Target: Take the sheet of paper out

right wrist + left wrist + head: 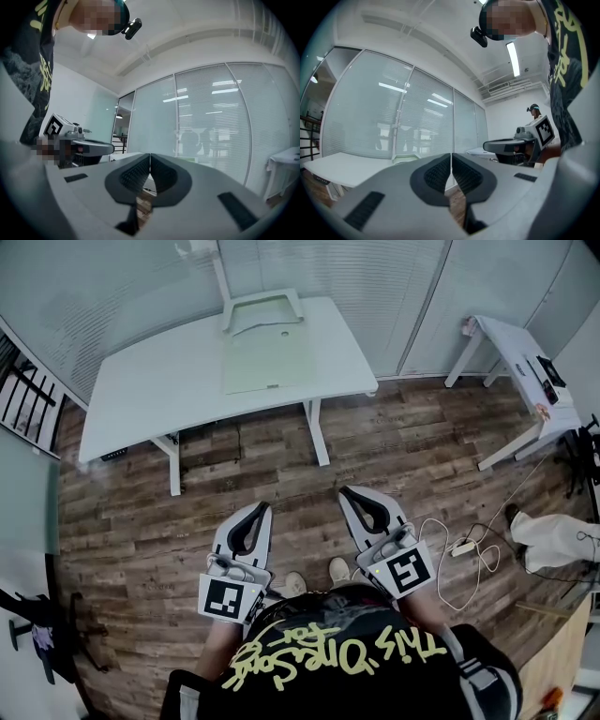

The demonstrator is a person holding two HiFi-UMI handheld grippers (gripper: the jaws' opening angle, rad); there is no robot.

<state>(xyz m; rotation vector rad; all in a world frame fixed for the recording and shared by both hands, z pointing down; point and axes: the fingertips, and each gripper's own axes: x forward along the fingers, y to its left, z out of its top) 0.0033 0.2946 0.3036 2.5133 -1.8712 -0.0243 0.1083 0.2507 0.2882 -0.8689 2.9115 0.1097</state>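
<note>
— Nearest us is our own dark shirt (347, 652) with the yellow lettering, and just beyond it we hold both tools low over the plank floor (281, 451). The left tool (262, 507) has its jaws pressed together with nothing between them. The right tool (344, 490) is the same, closed and empty.

— And the sheet (267, 360)?

— It is far from us, lying flat on the white counter (150, 381), a little right of the middle. It sits on the near side of a white frame (263, 307) that stands at the far edge. It looks pale green. Whether it is bare paper or paper inside a sleeve, we cannot tell from here.

— So we are well apart from it. What worries us?

— First, the walk over. A white cable (459, 563) loops on the floor to our right, and a careless step that way could snag it.

— And once we are at the counter?

— If the jaws arrive closed, they would only shove the sheet along the smooth top, maybe off the near edge. We would want them open before we reach in.

— It lies flush, too.

— Yes, so a pinch from above may crease it or miss it altogether. If there is a sleeve, pulling with one tool alone would likely drag the whole thing along. We judge the other tool should pin it down first.
</note>
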